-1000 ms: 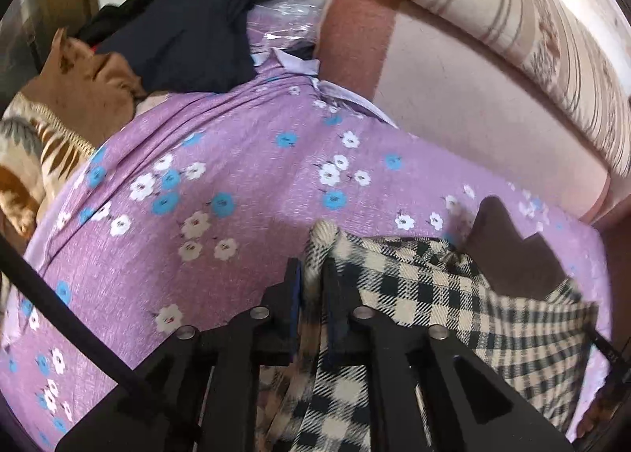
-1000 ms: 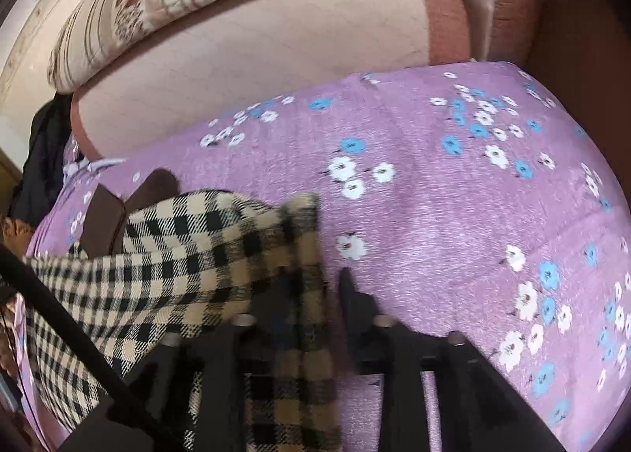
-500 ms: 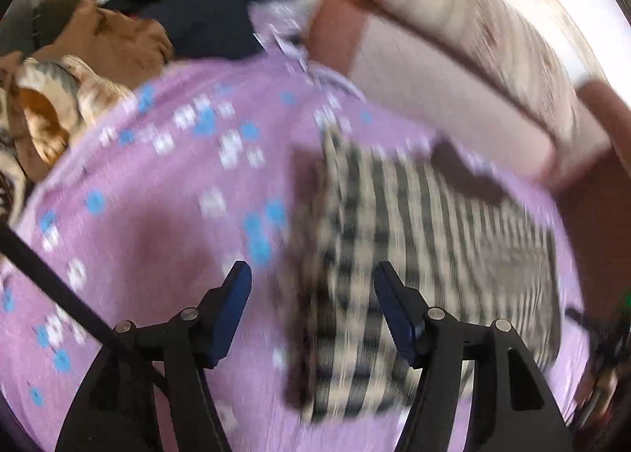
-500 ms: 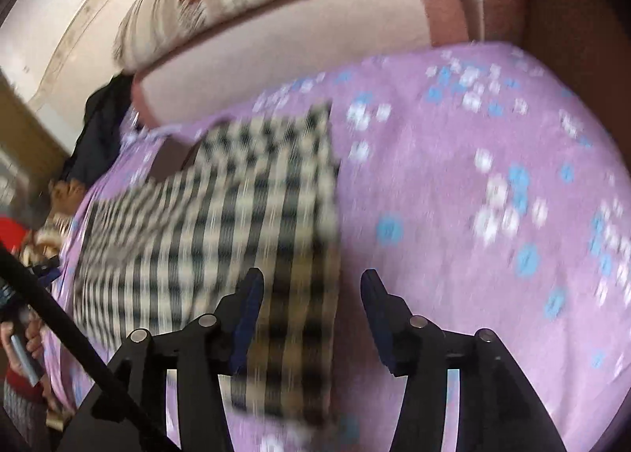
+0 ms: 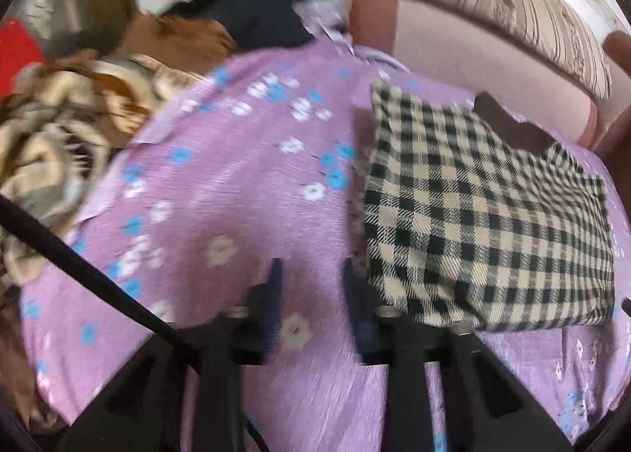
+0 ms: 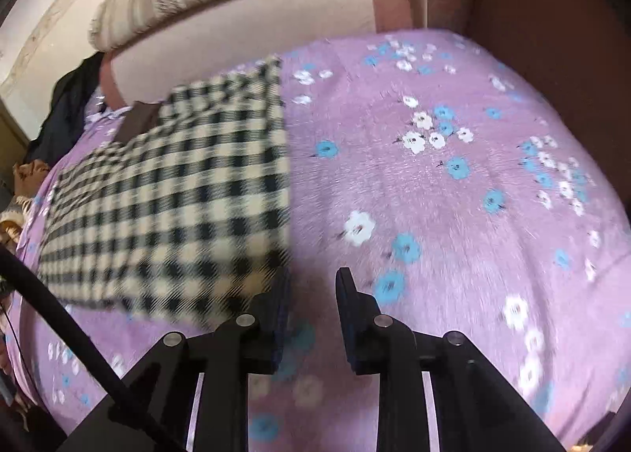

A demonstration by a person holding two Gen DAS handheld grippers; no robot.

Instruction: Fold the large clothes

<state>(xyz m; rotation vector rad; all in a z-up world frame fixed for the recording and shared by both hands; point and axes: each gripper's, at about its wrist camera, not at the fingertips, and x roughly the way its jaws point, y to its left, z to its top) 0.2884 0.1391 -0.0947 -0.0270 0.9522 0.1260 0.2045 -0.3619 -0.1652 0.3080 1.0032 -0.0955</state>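
A folded black-and-cream checked garment [image 5: 485, 215] [image 6: 177, 191] lies flat on the purple flowered bedsheet [image 5: 221, 191] [image 6: 434, 183], a brown collar piece [image 5: 508, 124] showing at its far edge. My left gripper [image 5: 311, 278] hovers over bare sheet just left of the garment's near corner. Its jaws are closing with nothing between them. My right gripper [image 6: 311, 282] hovers over bare sheet just right of the garment's near corner. Its jaws are also closing on nothing.
A pile of dark, brown and striped clothes [image 5: 118, 97] lies at the far left of the bed. A pink headboard [image 5: 473, 49] [image 6: 236, 34] with a striped pillow [image 5: 512, 6] on top runs along the far side. A brown wall [image 6: 552, 18] stands at the right.
Both grippers let go of the checked garment's far edge, opened, and drew back toward its near side. The garment now lies folded flat, and both pairs of jaws have narrowed again.
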